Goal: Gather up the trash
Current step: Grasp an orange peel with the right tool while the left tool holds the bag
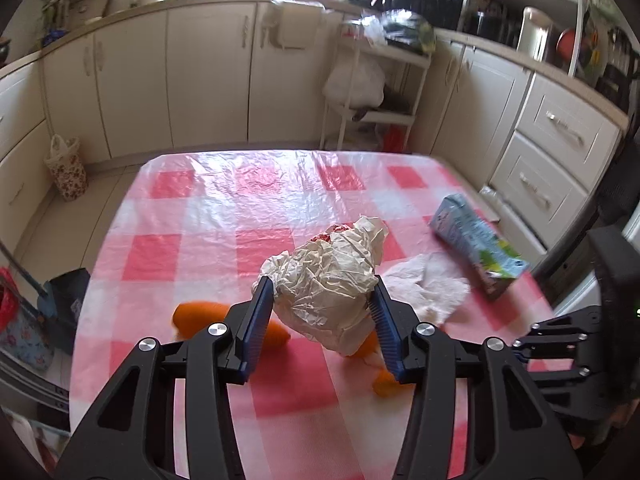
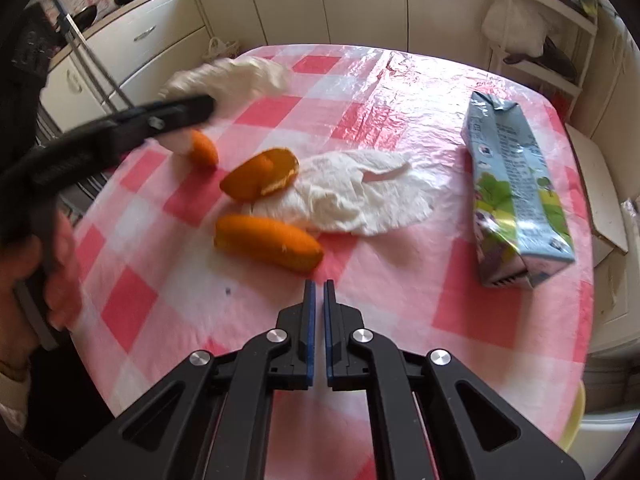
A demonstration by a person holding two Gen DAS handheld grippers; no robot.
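My left gripper (image 1: 322, 292) is shut on a crumpled ball of white paper (image 1: 326, 280) and holds it above the pink checked tablecloth (image 1: 224, 208). The ball also shows in the right wrist view (image 2: 236, 76), blurred, held in the left gripper (image 2: 208, 106). Three orange peel pieces (image 2: 266, 242) (image 2: 260, 174) (image 2: 204, 148) lie on the cloth next to a flat white napkin (image 2: 360, 196). A blue juice carton (image 2: 516, 196) lies on its side at the right. My right gripper (image 2: 319, 284) is shut and empty, just short of the nearest peel.
Cream kitchen cabinets (image 1: 208, 80) run behind the table. A white shelf rack (image 1: 376, 80) with bags stands at the back. A floral bag (image 1: 66, 168) stands on the floor at the left. The table's right edge is near the carton (image 1: 476, 244).
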